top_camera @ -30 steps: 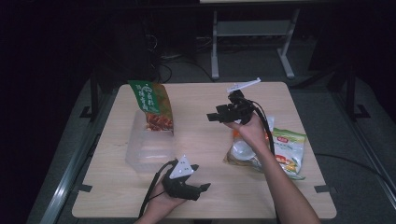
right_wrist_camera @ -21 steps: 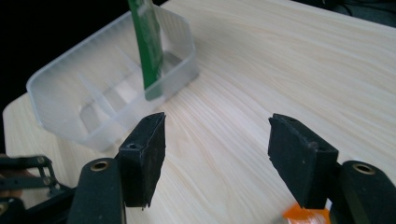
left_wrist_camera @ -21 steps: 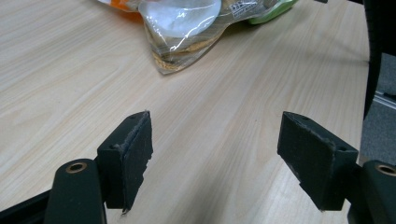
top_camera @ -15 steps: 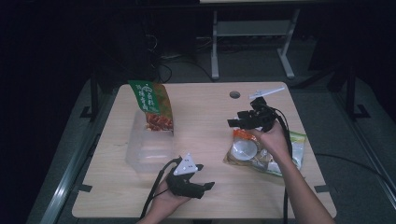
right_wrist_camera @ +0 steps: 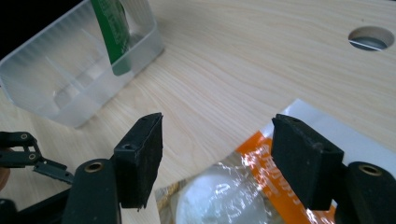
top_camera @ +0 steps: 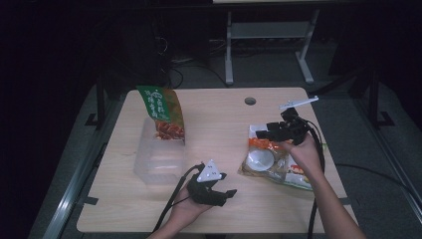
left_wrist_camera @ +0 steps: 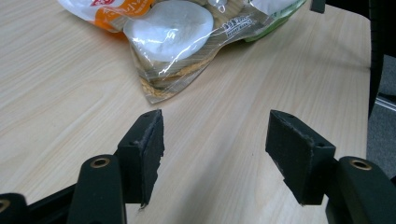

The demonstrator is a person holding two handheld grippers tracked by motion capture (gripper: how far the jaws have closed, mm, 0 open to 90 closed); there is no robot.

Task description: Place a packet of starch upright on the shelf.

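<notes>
Hidden: I can't read the print on the snack bag [top_camera: 271,162]; its right part sits under my right hand [top_camera: 303,154] in the high view, and both gripper views cut its edges off.
Dim: the surround of the table [top_camera: 219,124] is black to me, only a metal frame [top_camera: 268,35] behind shows faintly.
Bag: crinkly clear film with orange, white and green panels, a round white cake inside, lying flat at the table's right.
Bin: a clear ribbed plastic bin [top_camera: 159,154], boxy, at the table's left, with a green and red pouch [top_camera: 161,112] standing up in its far end.
Table: pale wood grain, with a round cable hole [top_camera: 250,101] near the far edge.
Left gripper: my left gripper [top_camera: 219,191] is low at the near edge, blocky black rubber pads wide apart, nothing between; the bag lies just ahead of it, apart from the tips.
Right gripper: my right gripper [top_camera: 261,134] hangs over the bag's far corner, jaws wide and empty; whether it touches the film, I can't tell.
</notes>
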